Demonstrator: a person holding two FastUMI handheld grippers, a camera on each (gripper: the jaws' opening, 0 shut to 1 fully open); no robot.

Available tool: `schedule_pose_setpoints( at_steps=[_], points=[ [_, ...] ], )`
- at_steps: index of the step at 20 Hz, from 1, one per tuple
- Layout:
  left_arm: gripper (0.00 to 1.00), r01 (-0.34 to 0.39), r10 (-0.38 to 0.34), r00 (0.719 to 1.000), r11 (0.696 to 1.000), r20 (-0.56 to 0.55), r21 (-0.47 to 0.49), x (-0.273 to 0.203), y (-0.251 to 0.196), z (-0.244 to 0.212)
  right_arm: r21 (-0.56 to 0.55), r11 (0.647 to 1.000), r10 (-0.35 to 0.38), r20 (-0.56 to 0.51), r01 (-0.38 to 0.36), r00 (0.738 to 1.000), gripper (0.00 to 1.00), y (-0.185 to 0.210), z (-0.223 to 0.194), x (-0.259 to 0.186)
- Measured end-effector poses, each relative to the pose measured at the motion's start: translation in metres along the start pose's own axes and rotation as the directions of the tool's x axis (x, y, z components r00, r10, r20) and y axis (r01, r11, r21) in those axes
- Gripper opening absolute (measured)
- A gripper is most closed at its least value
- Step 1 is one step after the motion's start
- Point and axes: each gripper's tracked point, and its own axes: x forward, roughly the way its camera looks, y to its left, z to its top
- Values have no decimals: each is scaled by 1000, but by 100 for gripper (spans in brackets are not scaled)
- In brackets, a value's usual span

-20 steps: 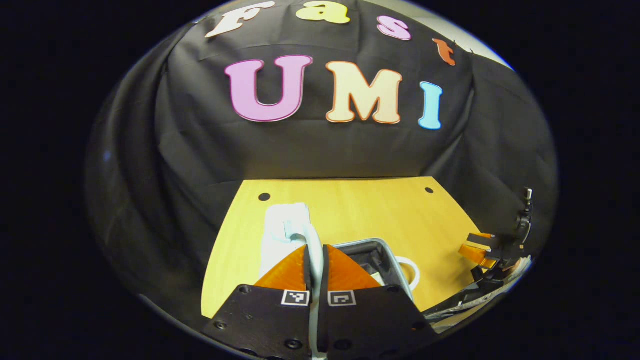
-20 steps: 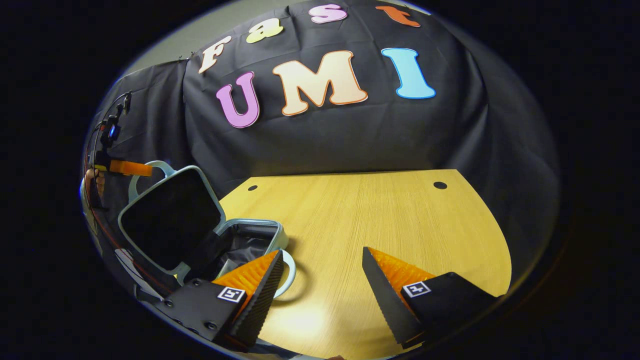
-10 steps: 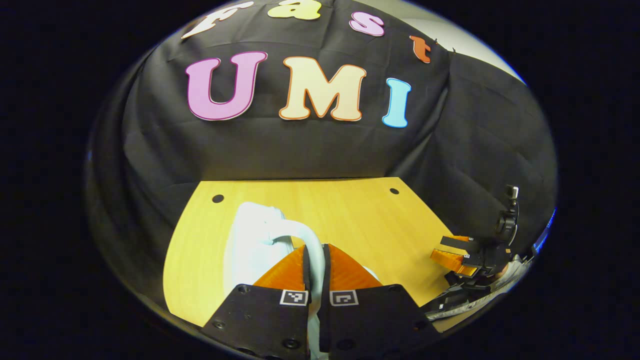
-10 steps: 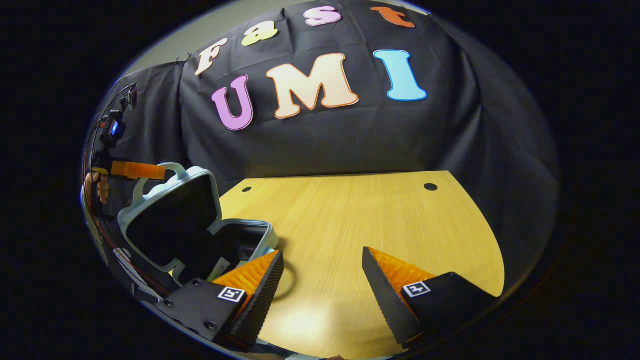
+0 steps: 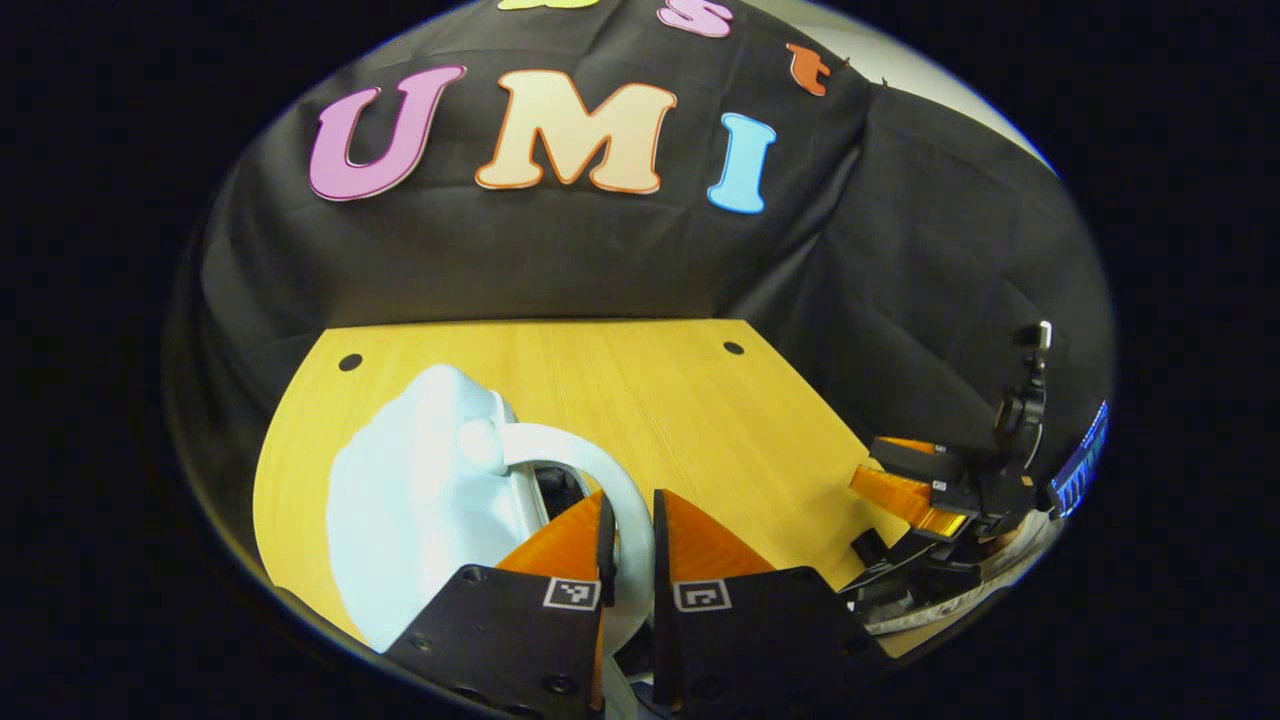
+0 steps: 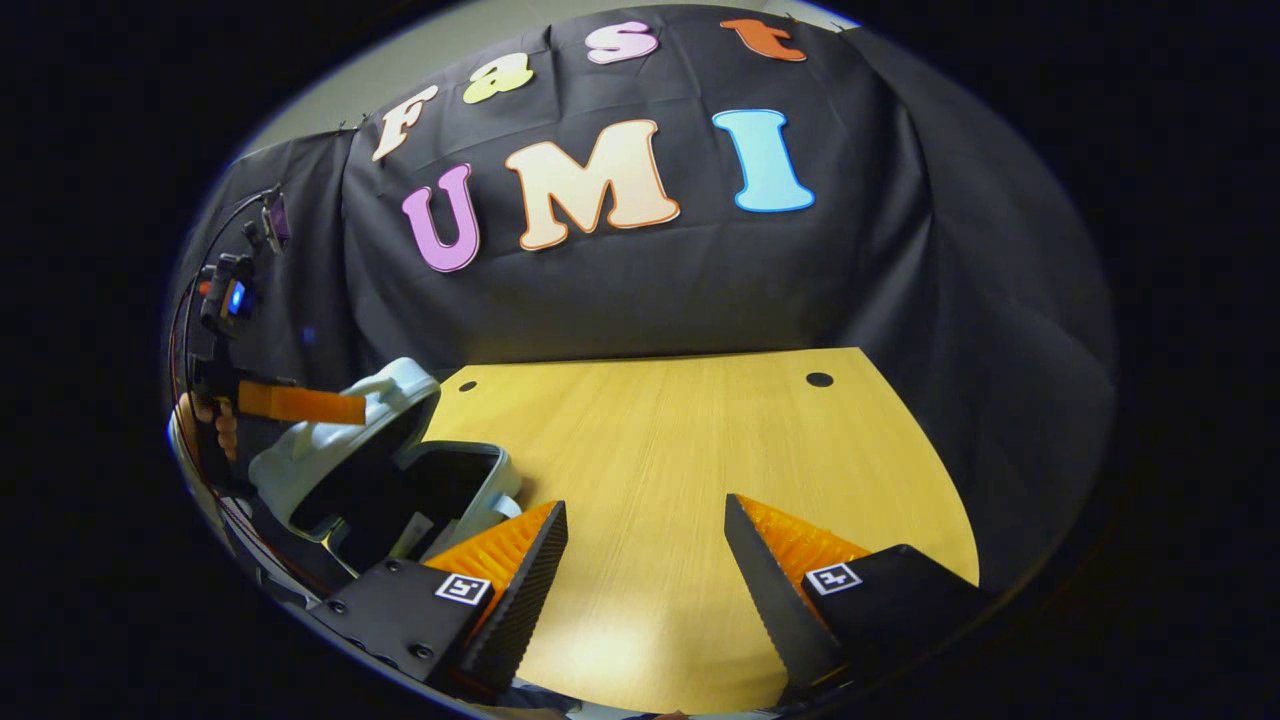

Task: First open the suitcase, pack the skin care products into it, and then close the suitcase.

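The wooden table (image 6: 700, 460) takes the middle of both views, and the black cloth wall stands behind it. In the right gripper view the suitcase (image 6: 330, 470) sits at about 9 o'clock, near the left edge of the table. Its pale blue lid (image 5: 420, 500) is tilted over the base, half open, so a dark gap between lid and base shows the black inside. Something light lies inside the base, but it is too small to tell what it is.

In the left gripper view the lid is at about 7 o'clock, and its white handle (image 5: 590, 470) curves from the lid down toward 6 o'clock. The left gripper (image 5: 628, 530) is closed on this handle, one orange finger pressing on each side of it. In the right gripper view the same gripper appears at 9 o'clock, with its orange finger against the top of the lid.

The right gripper (image 6: 645, 560) is at 6 o'clock in its own view, above bare table, with its fingers wide apart and nothing between them. In the left gripper view it is at about 4 o'clock, beside the table edge.
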Motion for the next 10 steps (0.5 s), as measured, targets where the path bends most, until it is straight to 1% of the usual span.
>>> schedule_pose_setpoints(
  at_steps=[3, 4, 6, 7, 8, 9, 10],
  points=[
    [14, 14, -14, 999, 1000, -48, -17, 19, -16, -20, -14, 1000, 0, 9, 0, 1000, 98, -10, 4, -10],
    [16, 8, -10, 998, 1000, -62, -21, 25, -19, -26, -22, 1000, 1, 11, 0, 1000, 98, -13, 5, -12],
    [20, -42, 42, 998, 999, -46, 2, 35, -16, -24, -36, 999, 10, 20, -10, 1000, 98, -18, 13, -17],
    [19, -57, 57, 998, 998, -24, -3, 36, -18, -19, -46, 999, 16, 34, -15, 999, 98, -21, 21, -20],
    [41, -65, 65, 998, 998, 0, -10, 35, -24, -12, -55, 998, 24, 60, -21, 998, 98, -22, 32, -22],
    [47, -75, 76, 996, 997, 49, -14, 34, -30, 0, -66, 997, 34, 94, -28, 995, 98, -21, 47, -25],
    [56, -90, 91, 991, 996, 103, -12, 32, -36, 14, -76, 997, 42, 136, -32, 990, 98, -20, 64, -28]
  ],
)
